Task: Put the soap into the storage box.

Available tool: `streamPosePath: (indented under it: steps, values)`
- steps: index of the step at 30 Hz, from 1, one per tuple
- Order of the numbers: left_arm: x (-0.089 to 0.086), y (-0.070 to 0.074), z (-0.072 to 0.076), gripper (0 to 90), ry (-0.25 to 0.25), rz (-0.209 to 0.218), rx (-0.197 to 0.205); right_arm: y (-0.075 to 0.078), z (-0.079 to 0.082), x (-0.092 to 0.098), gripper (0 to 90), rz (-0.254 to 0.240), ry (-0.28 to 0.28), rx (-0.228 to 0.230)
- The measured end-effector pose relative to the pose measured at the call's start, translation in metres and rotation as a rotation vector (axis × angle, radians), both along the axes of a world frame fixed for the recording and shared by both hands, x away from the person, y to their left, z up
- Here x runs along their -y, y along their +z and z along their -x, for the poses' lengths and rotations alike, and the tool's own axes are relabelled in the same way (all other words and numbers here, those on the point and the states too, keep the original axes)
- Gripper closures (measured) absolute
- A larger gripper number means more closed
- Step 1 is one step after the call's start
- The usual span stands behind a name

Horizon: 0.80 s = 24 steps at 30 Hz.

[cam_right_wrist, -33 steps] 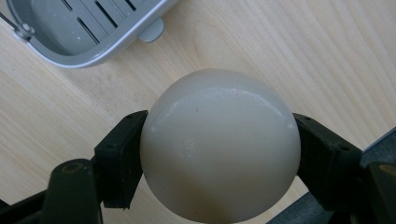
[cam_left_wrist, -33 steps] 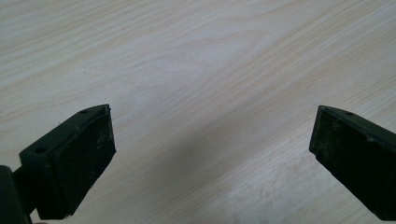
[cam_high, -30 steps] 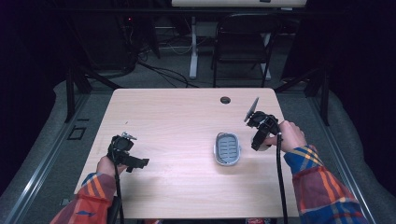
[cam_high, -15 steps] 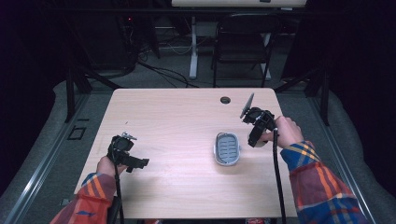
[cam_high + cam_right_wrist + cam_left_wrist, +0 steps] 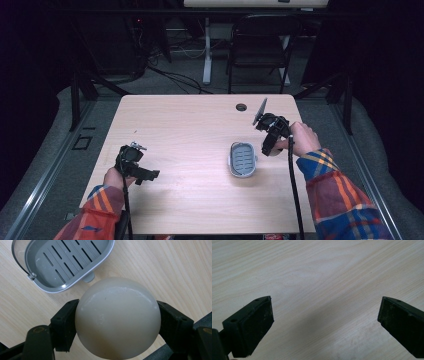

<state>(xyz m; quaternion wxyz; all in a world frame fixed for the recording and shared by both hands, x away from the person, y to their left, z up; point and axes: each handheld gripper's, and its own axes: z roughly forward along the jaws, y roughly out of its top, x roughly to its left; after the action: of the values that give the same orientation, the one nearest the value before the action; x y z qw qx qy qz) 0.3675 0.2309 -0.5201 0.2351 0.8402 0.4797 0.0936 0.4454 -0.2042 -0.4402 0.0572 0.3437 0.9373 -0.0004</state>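
Note:
A grey slotted soap dish (image 5: 242, 159) lies on the right half of the wooden table (image 5: 190, 120). In the right gripper view the soap dish (image 5: 67, 262) sits at the upper left, just beyond a smooth cream-coloured round ball (image 5: 117, 315). My right gripper (image 5: 117, 320) is shut on that ball, one black jaw on each side. Seen from the high view, the right gripper (image 5: 268, 146) hovers just right of the dish. My left gripper (image 5: 148, 175) rests near the table's front left, and in its own view the left gripper (image 5: 325, 315) stands open over bare wood.
A small dark round hole (image 5: 241, 107) sits near the table's far edge. A black chair (image 5: 260, 45) and cables stand on the floor beyond the table. Bare wood stretches between the two grippers.
My right gripper has shifted slightly left and toward the far edge, still holding the ball beside the dish. The left gripper has stayed put.

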Motion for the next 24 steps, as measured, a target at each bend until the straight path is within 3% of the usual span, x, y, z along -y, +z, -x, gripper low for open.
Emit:
streamPosePath:
  steps: [24]
  values:
    - [0.001, -0.001, 0.000, 0.1, 0.002, 0.000, -0.004, 0.001, -0.005, -0.030, 24.6, -0.006, 0.047, -0.010]
